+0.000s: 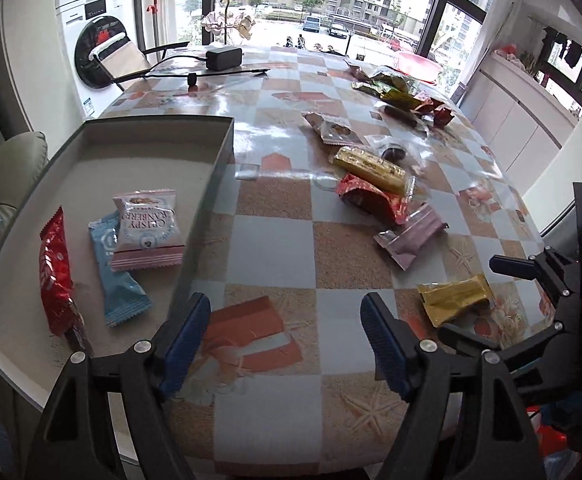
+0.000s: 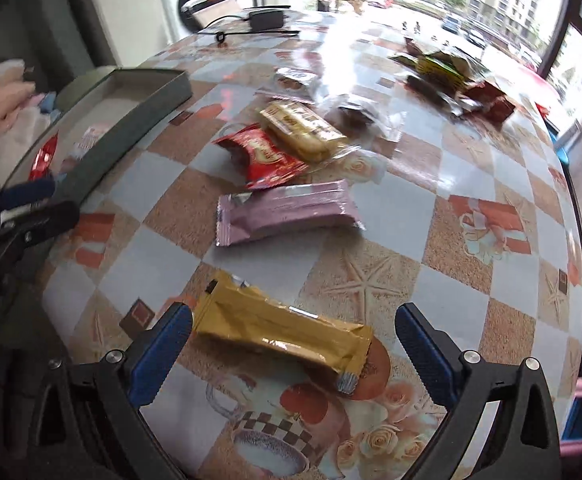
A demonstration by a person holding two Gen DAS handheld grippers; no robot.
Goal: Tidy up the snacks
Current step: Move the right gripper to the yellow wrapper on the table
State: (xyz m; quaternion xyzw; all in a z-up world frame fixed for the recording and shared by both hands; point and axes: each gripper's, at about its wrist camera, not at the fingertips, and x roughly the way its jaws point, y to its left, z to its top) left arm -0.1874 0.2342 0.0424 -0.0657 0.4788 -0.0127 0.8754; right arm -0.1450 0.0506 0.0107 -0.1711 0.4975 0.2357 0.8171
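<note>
Right gripper [image 2: 293, 344]: jaws spread wide, holding nothing; it hovers low over the near edge of the tabletop [image 2: 431, 184].
Gold wrapper [image 2: 281, 330]: lies flat on the tabletop between the two blue fingers [image 2: 159, 354] of the right gripper, slanted, its upper end close to the left finger and its lower crimped end short of the right finger; whether any pad touches it cannot be told.
Same gold wrapper [image 1: 455, 298] from the left wrist: sits just in front of the right gripper [image 1: 487, 300], which enters from the right edge.
Left gripper [image 1: 287, 344]: jaws open and empty, poised above a patterned patch of tabletop, just right of the tray's near corner.
Tray [image 1: 159, 122]: shallow grey box at the left of the tabletop, its long wall running beside the left gripper.
Tray contents: red packet [image 1: 55, 272] nearest the left wall, blue packet [image 1: 117, 272] beside it, and a pink-and-white cranberry pack [image 1: 147, 230] overlapping the blue packet's upper end.
Mauve packet [image 2: 287, 210]: flat on the tabletop beyond the gold wrapper, apart from it.
Red pouch [image 2: 261, 154]: just past the mauve packet, its far side tucked against a yellow bar [image 2: 301, 130].
Far snacks [image 2: 447, 76]: a loose heap of green, yellow and dark red wrappers near the window side, blurred.
Power adapter [image 1: 223, 58]: black block with its cable at the far edge of the tabletop.
</note>
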